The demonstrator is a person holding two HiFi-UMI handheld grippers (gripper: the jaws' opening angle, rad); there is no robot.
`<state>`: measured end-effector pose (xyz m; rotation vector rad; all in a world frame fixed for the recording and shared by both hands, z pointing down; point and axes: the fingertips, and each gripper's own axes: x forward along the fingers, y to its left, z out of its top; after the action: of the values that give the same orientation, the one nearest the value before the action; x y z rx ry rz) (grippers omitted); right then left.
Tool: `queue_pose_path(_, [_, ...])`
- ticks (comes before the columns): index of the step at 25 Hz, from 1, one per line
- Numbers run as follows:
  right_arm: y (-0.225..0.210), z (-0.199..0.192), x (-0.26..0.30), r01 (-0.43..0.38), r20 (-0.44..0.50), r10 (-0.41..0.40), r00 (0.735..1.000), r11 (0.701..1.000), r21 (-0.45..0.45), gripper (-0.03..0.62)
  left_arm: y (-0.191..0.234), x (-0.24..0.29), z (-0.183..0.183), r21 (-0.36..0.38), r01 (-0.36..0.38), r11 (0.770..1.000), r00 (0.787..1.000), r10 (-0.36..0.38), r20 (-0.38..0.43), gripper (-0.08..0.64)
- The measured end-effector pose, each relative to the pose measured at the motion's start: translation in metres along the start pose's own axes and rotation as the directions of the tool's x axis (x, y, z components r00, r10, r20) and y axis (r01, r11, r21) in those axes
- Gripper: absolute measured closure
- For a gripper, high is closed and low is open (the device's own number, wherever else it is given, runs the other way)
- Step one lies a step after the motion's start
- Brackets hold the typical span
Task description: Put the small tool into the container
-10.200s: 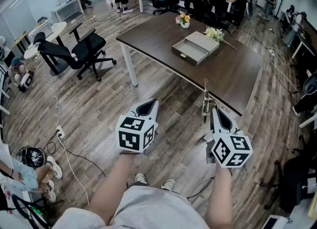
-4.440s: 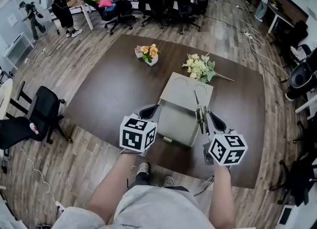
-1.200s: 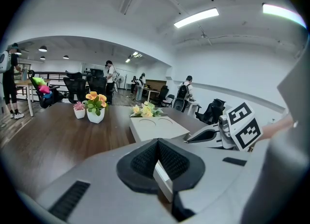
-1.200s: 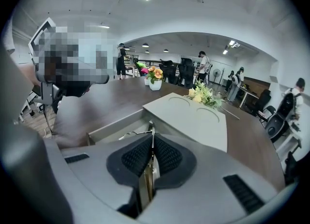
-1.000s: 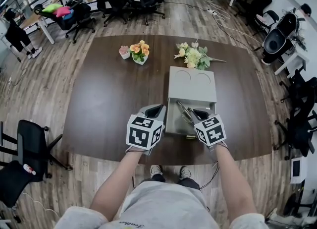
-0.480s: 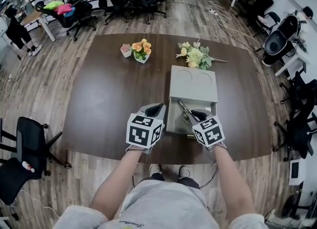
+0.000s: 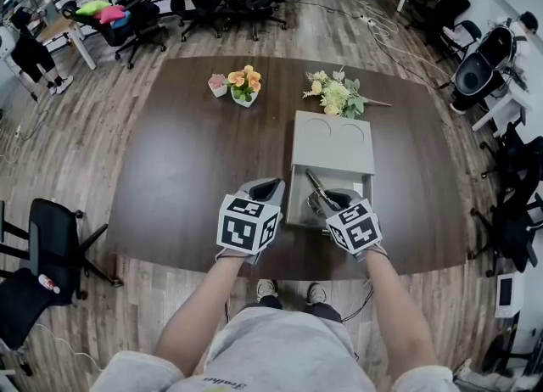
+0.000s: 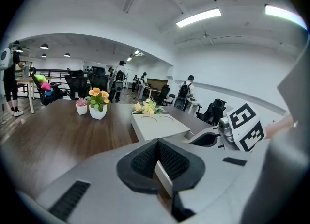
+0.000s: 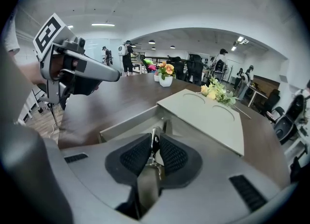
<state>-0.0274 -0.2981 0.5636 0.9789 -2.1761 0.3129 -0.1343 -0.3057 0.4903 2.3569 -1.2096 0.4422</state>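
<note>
A grey container (image 7: 332, 137) with two round dents in its lid stands on the dark brown table (image 7: 187, 161). Its drawer (image 7: 299, 204) is pulled out toward me. My right gripper (image 7: 327, 198) is shut on a slim metal tool (image 7: 312, 185) and holds it slanted over the open drawer. In the right gripper view the tool (image 9: 154, 143) is pinched between the pads, above the drawer (image 9: 127, 125). My left gripper (image 7: 270, 185) hovers left of the drawer. It is shut with nothing in it (image 8: 156, 143).
An orange flower pot (image 7: 244, 86) and a small pink pot (image 7: 217, 85) stand at the table's far side, with a pale bouquet (image 7: 336, 93) behind the container. Office chairs (image 7: 51, 242) surround the table. I stand at the table's near edge (image 7: 254, 276).
Over ten seconds I have walked up to the table with the tool held in the right gripper. In the last second the right gripper has barely shifted over the drawer.
</note>
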Motion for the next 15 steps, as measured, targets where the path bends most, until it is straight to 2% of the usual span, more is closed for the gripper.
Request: queue_pose_path(15, [0.0087, -0.0031, 0.0067, -0.043, -0.016, 0.043, 0.999, 0.999, 0.002, 0.534, 0.0042, 0.0015, -0.0069, 0.0, -0.009, 1.0, 1.0, 0.009, -0.017, 0.561])
